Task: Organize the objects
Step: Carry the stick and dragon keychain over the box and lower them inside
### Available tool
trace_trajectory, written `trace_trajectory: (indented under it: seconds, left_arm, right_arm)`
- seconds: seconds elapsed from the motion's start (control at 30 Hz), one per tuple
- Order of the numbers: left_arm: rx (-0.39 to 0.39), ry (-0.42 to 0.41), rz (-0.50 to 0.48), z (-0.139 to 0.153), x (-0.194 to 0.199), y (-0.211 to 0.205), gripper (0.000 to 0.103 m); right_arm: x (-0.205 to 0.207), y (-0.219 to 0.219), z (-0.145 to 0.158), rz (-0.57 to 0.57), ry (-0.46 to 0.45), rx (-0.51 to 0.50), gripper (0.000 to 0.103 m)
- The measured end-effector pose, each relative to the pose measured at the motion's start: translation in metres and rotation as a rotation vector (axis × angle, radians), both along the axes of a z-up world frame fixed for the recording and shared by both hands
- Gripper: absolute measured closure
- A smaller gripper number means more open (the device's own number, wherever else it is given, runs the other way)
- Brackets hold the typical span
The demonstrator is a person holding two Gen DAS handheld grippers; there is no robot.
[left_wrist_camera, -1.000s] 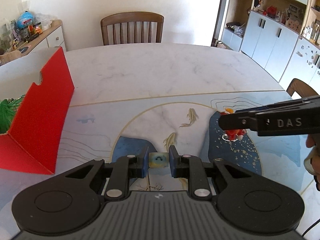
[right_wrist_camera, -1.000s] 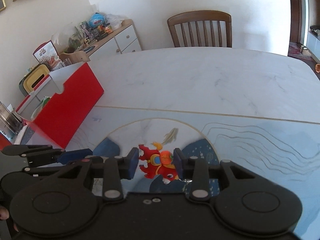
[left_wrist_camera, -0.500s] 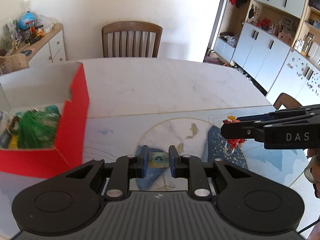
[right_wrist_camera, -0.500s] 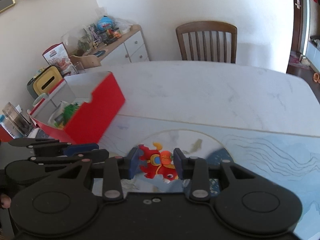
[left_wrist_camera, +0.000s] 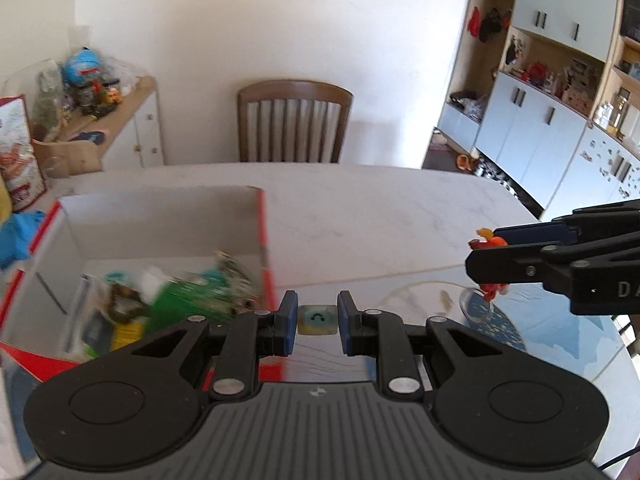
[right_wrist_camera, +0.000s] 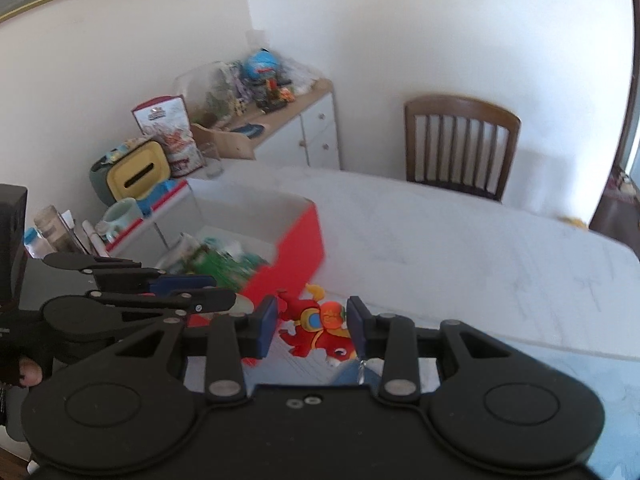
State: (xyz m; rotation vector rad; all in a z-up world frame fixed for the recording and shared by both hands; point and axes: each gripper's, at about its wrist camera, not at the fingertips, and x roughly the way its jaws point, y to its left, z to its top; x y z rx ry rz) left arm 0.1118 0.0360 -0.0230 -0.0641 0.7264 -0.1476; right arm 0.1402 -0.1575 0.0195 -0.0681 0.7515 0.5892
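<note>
My left gripper [left_wrist_camera: 317,320] is shut on a small pale square tile with a smile mark [left_wrist_camera: 317,319], held above the table beside the red box [left_wrist_camera: 264,236]. My right gripper [right_wrist_camera: 312,326] is shut on a red and orange toy figure [right_wrist_camera: 320,330]. From the left wrist view the right gripper [left_wrist_camera: 486,264] reaches in at the right edge with the toy figure [left_wrist_camera: 490,240] poking out of it. From the right wrist view the left gripper [right_wrist_camera: 224,298] shows at the left, over the red box [right_wrist_camera: 298,256]. The box holds several items, some green.
The marble table [left_wrist_camera: 380,216] stretches ahead to a wooden chair [left_wrist_camera: 294,120]. A cluttered sideboard [right_wrist_camera: 280,116] stands at the back left. Jars, a mug [right_wrist_camera: 122,214] and packets crowd the table's left end. White cupboards [left_wrist_camera: 540,128] line the right wall.
Both grippers rose and swung left toward the red box, each keeping hold of its item. The box's inside has come into view below the left gripper.
</note>
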Motion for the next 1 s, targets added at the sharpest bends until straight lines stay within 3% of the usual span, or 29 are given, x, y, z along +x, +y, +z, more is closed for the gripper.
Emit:
trace_trajectory:
  seconds: [0.37, 0.77, 1.0]
  left_arm:
    - [0.043, -0.012, 0.056, 0.019, 0.008, 0.077, 0.082]
    - [0.034, 0.069, 0.136, 0.006, 0.041, 0.147, 0.082]
    - [0.049, 0.11, 0.135, -0.013, 0.07, 0.162, 0.083]
  right_arm:
    - [0.006, 0.081, 0.015, 0.097, -0.058, -0.028, 0.067]
    - [0.051, 0.141, -0.002, 0.108, -0.046, -0.081, 0.067]
    - [0.089, 0.165, -0.027, 0.087, -0.009, -0.11, 0.067]
